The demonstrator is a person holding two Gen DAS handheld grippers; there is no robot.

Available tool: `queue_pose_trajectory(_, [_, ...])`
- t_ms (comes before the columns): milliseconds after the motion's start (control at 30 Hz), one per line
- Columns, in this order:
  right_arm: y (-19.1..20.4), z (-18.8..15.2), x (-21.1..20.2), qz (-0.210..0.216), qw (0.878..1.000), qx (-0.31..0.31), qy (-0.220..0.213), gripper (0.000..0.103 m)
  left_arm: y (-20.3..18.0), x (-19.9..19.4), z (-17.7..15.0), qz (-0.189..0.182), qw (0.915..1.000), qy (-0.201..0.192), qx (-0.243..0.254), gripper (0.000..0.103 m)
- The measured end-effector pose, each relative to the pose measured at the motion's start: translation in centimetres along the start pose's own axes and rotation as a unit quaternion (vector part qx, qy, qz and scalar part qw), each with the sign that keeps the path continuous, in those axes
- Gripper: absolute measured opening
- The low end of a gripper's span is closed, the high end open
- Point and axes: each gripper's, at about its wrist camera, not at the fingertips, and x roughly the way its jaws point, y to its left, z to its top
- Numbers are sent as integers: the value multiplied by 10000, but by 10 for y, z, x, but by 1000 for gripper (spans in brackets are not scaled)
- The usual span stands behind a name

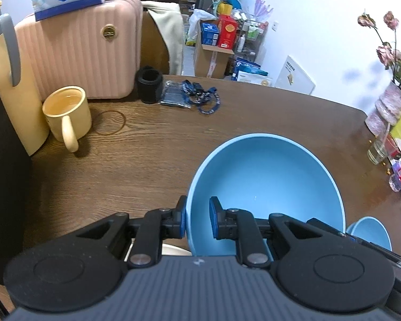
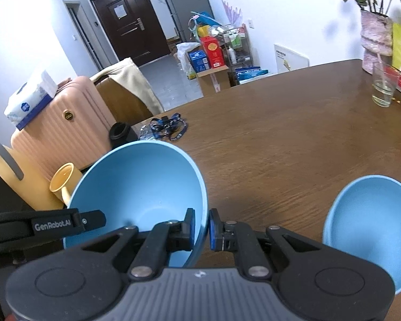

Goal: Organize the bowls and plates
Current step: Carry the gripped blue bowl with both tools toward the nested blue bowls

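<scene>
Our left gripper [image 1: 197, 220] has its jaws nearly closed on the rim of the big blue bowl [image 1: 267, 184], one pad outside the wall and one inside. Our right gripper [image 2: 201, 228] pinches the opposite rim of the same bowl [image 2: 141, 187] the same way, jaws almost shut with the wall between the pads. The bowl is round, so it has no long axis; its mouth faces up and tilts toward each camera. In the left wrist view it fills the lower middle of the frame; in the right wrist view it sits lower left.

A smaller blue bowl [image 2: 371, 224] lies at the lower right, apart from the big one, mouth up. Both are over the brown wooden table [image 1: 152, 147]. Farther out, at the left of the left view, a cream mug [image 1: 68, 116] stands in front of a pink suitcase [image 1: 80, 53]. A glass [image 2: 384, 85] stands at the upper right of the right view.
</scene>
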Motion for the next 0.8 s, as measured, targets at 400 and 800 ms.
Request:
queue_pose_trajectory(400, [-26, -9, -18, -191, 9997, 153, -76, 10, -27, -4, -14, -130, 9996, 67, 236, 17])
queue_pose_trajectory(800, [-51, -10, -37, -324, 9986, 339, -231, 10, -60, -11, -20, -266, 9984, 36, 501, 18])
